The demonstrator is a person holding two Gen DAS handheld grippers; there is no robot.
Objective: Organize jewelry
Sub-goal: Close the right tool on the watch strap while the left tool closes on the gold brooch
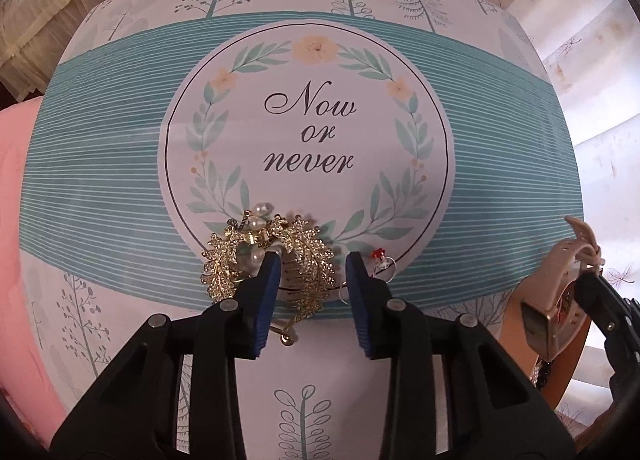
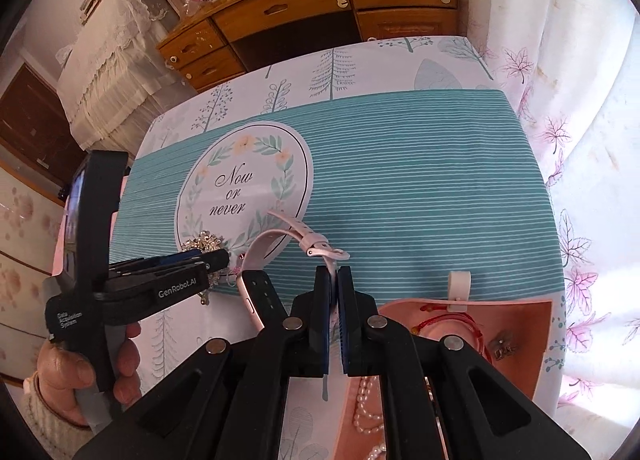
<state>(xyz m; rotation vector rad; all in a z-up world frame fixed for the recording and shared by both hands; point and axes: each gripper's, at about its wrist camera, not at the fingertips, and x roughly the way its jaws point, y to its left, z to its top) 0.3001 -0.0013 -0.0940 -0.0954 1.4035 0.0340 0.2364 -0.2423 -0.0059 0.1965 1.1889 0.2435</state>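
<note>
A gold leaf-shaped hair ornament with pearls [image 1: 256,260] lies on the tablecloth. My left gripper [image 1: 310,264] is open, its fingers on either side of the ornament's right leaf. A small ring with a red stone [image 1: 380,260] lies just right of the right finger. My right gripper [image 2: 334,276] is shut on the strap of a pale pink smartwatch [image 2: 260,260] and holds it above the table; the watch also shows in the left wrist view [image 1: 556,292]. A pink jewelry box [image 2: 520,340] lies under the right gripper, holding a red cord bracelet [image 2: 452,318] and a pearl strand [image 2: 366,408].
The table carries a teal striped cloth with a round "Now or never" print [image 1: 308,132]. A wooden desk with drawers [image 2: 320,20] stands behind the table. A floral curtain [image 2: 580,140] hangs on the right. A pink surface [image 1: 16,220] lies to the left.
</note>
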